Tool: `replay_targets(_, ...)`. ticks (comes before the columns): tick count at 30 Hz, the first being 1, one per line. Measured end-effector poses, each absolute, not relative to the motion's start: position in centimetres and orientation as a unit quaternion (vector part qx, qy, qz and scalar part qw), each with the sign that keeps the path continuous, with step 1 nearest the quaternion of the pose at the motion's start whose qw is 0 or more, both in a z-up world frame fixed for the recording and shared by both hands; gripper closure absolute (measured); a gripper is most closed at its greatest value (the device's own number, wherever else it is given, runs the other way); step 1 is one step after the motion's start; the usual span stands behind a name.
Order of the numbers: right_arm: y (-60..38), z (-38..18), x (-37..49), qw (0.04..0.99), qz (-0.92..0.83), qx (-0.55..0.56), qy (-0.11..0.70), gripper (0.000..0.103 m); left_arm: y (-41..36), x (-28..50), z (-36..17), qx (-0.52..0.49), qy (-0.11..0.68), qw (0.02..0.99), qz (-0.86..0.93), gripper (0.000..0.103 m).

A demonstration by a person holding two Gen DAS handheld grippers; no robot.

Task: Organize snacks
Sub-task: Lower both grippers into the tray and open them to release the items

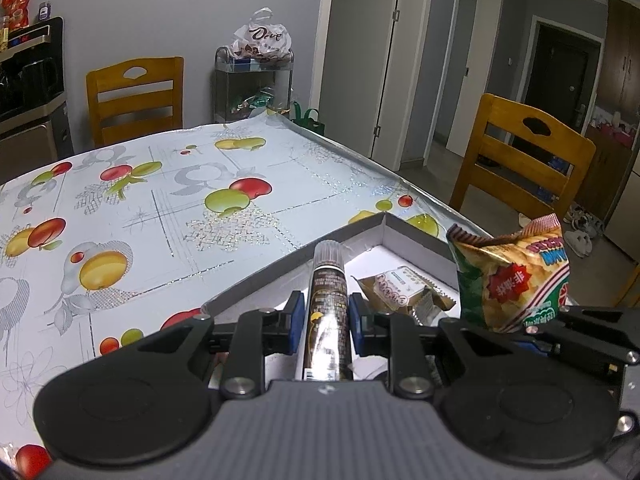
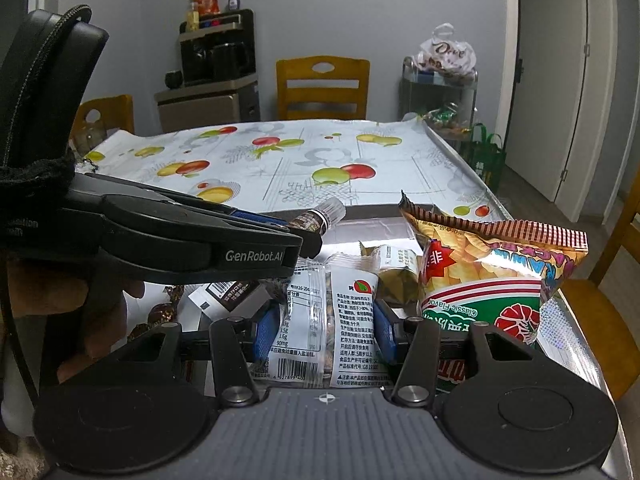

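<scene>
My left gripper [image 1: 326,314] is shut on a long dark brown snack stick [image 1: 327,312] and holds it over the grey cardboard box [image 1: 416,236]; the stick also shows in the right wrist view [image 2: 320,218]. My right gripper [image 2: 326,328] has its blue pads on both sides of a clear white snack packet [image 2: 332,320] with printed text and a barcode, over the box. A crisp bag [image 2: 496,276] stands at the right of the box; it also shows in the left wrist view [image 1: 512,276]. A small gold-wrapped snack [image 1: 400,290] lies in the box.
The table [image 1: 160,200] wears a fruit-print cloth. Wooden chairs stand at the far side [image 1: 134,98] and at the right [image 1: 520,160]. A metal cart [image 1: 254,80] with a white bag stands by the wall. Dark wrapped sweets [image 2: 162,312] lie at the box's left.
</scene>
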State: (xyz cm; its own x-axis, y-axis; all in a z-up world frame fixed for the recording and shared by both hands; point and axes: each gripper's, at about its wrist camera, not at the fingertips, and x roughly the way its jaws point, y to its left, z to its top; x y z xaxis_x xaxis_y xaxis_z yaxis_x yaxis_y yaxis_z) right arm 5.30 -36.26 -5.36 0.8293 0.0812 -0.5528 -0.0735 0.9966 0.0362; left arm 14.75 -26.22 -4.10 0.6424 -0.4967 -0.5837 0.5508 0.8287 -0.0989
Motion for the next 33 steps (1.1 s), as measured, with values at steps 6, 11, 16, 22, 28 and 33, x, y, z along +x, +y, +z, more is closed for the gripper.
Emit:
replay_targets(6, -36.2, -5.5, 5.3, 0.956, 0.039, 0.007, 0.291, 0.053, -26.4, 14.5, -4.1, 0.048, 0.307, 0.904, -0.294, 0.083)
replay_targets(11, -36.1, -5.8, 5.6, 0.955, 0.038, 0.008, 0.293, 0.052, -26.4, 14.4, -4.2, 0.05, 0.309, 0.902, -0.296, 0.083)
replay_targets(16, -35.8, -5.8, 6.5, 0.951, 0.039, 0.008, 0.307, 0.052, -26.0, 14.7, -4.4, 0.055, 0.318, 0.901, -0.291, 0.083)
replay_targets(22, -35.6, -6.0, 7.2, 0.949, 0.043, 0.006, 0.313, 0.046, -25.4, 15.3, -4.6, 0.051, 0.329, 0.9, -0.281, 0.083)
replay_targets(28, -35.8, -5.7, 6.4, 0.951, 0.053, 0.016, 0.303, 0.037, -25.5, 15.1, -4.4, 0.05, 0.326, 0.9, -0.286, 0.083)
replay_targets(33, -36.0, -4.9, 5.0, 0.956, 0.06, 0.02, 0.286, 0.028, -25.8, 14.3, -3.8, 0.054, 0.321, 0.901, -0.287, 0.081)
